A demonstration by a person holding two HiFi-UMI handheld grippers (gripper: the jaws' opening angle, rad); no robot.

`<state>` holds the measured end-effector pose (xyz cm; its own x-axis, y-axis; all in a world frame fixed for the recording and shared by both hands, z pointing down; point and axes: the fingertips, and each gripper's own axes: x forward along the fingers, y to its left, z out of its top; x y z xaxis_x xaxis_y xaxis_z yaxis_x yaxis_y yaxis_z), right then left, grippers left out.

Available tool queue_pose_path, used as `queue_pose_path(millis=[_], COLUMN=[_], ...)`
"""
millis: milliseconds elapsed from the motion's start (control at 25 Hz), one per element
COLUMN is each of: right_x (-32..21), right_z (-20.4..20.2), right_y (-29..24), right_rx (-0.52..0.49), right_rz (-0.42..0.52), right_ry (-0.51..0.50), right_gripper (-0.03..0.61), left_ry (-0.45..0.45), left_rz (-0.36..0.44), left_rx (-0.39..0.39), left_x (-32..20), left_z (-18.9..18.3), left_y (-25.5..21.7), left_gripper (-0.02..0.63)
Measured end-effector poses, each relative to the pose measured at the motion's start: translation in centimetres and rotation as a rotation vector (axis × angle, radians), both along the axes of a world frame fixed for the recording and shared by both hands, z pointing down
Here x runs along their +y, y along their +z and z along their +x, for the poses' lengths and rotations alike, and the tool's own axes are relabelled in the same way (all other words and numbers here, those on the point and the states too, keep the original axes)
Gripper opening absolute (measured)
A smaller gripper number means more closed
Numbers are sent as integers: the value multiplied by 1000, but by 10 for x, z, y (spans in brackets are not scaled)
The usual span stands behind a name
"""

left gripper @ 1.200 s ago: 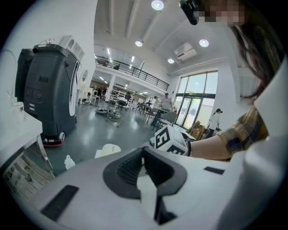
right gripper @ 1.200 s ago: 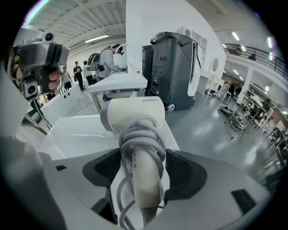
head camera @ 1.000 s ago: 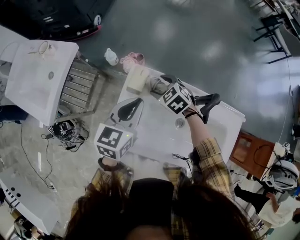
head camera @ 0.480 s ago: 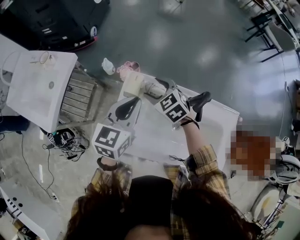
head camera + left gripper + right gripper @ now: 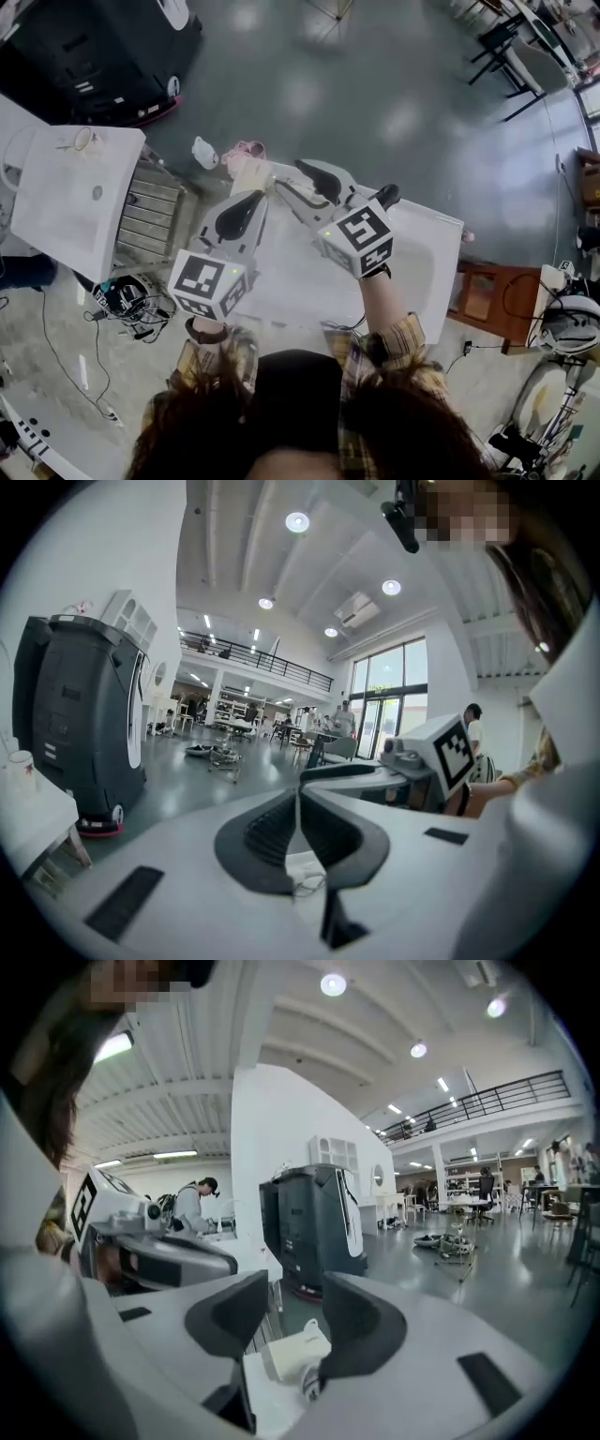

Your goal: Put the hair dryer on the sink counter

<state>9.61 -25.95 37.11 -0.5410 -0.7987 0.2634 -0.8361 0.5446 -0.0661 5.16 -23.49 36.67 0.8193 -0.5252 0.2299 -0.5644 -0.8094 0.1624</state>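
Note:
The white hair dryer (image 5: 295, 1354) lies on the white sink counter (image 5: 422, 253) at its far left corner, where it shows as a cream shape (image 5: 249, 174). My right gripper (image 5: 289, 178) hangs above it and apart from it. Its jaws (image 5: 292, 1309) have just been closing partway but stand open with nothing gripped; the dryer shows below the gap. My left gripper (image 5: 255, 199) hovers to the left over the counter, its pads (image 5: 298, 808) pressed together on nothing.
A second white basin unit (image 5: 66, 192) stands at the left, with a slatted grey rack and a tangle of cables (image 5: 122, 295) beside it. A black machine (image 5: 103, 47) sits at the top left. A wooden cabinet (image 5: 483, 295) is at the right.
Both grippers have risen toward the head camera, the right one much more. The right gripper's jaws have narrowed. The hair dryer has stayed on the counter.

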Motion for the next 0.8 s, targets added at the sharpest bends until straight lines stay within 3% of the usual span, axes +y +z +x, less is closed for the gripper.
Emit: queue_pose_path(millis=[360, 800], right_x=[37, 72], right_z=[15, 42], right_y=[-90, -109], right_rx=[-165, -49], right_rz=[195, 263], right_ry=[58, 205], right_gripper=[125, 31], left_ry=[79, 217], left_rz=[40, 76], left_rx=[54, 123], left_x=[10, 32], left_z=[23, 60], left_y=[-27, -67], left_gripper=[26, 26])
